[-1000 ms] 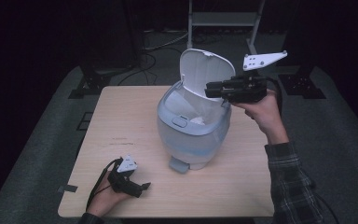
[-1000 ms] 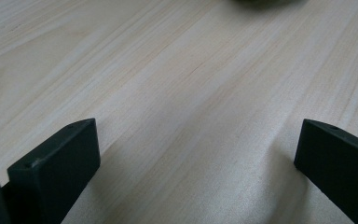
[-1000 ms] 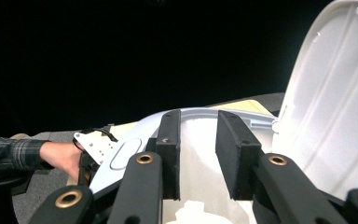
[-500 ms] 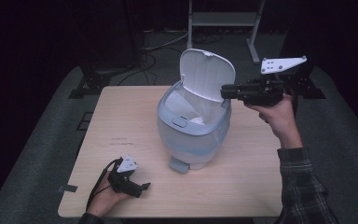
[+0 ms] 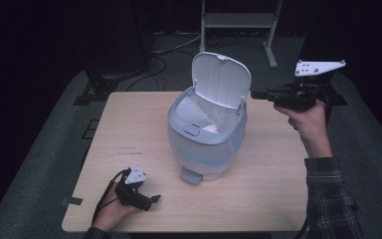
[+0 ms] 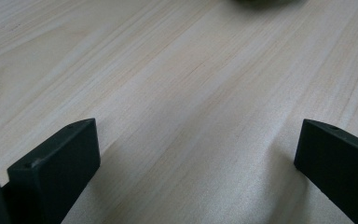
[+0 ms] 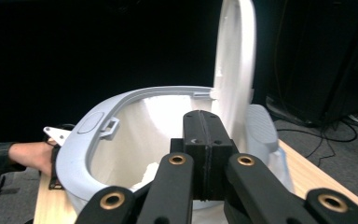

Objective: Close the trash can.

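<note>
A pale blue pedal bin [image 5: 206,144] stands mid-table with its white lid [image 5: 221,79] tipped up. White crumpled stuff [image 5: 210,128] lies inside it. My right gripper [image 5: 254,93] hangs in the air just right of the lid, pointing at it. Its jaws have just been closing and are shut with nothing between them. The right gripper view has the shut jaws [image 7: 206,135] in front of the bin's rim [image 7: 88,140] and lid [image 7: 235,56]. My left gripper [image 5: 155,199] rests on the table [image 5: 129,124] at the front left, open [image 6: 196,140] over bare wood.
The bin's foot pedal [image 5: 191,175] sticks out toward the table's front edge. Behind the table stand a metal rack [image 5: 238,20] and floor cables [image 5: 169,47]. Dark grey carpet surrounds the table.
My right gripper has drawn back to the right, away from the bin's opening, and its jaws have come together. The left gripper has stayed put.
</note>
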Motion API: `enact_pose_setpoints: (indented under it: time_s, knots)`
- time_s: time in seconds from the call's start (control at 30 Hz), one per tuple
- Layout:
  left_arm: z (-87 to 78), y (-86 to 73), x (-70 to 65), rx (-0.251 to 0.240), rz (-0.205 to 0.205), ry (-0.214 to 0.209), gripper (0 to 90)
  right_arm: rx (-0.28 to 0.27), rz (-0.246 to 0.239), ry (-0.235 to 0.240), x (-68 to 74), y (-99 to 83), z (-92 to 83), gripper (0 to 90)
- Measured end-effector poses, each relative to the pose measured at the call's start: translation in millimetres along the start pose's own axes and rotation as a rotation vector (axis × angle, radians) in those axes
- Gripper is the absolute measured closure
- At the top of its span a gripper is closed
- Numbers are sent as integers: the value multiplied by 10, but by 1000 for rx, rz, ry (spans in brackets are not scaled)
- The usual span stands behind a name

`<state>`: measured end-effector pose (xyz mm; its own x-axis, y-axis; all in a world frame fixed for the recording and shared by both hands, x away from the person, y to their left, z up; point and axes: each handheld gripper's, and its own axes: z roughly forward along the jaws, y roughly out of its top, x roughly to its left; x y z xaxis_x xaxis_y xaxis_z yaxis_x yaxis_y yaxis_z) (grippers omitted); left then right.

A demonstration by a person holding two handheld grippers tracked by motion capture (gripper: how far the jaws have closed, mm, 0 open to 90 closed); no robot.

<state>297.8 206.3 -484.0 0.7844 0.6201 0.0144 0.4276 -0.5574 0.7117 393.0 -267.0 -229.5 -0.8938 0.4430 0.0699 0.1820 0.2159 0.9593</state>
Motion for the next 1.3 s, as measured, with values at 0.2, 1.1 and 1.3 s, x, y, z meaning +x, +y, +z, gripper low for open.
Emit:
enact_pose_setpoints:
  time_s: [0.2,1.1,1.3]
  knots:
    - [0,0,0,0,0,0,0,-6,13,-24,-82,-17,-35,900]
    - [1,0,0,-1,0,1,0,-39,40,-17,-306,86,128,900]
    - [1,0,0,-1,0,1,0,-40,29,-7,-262,115,146,900]
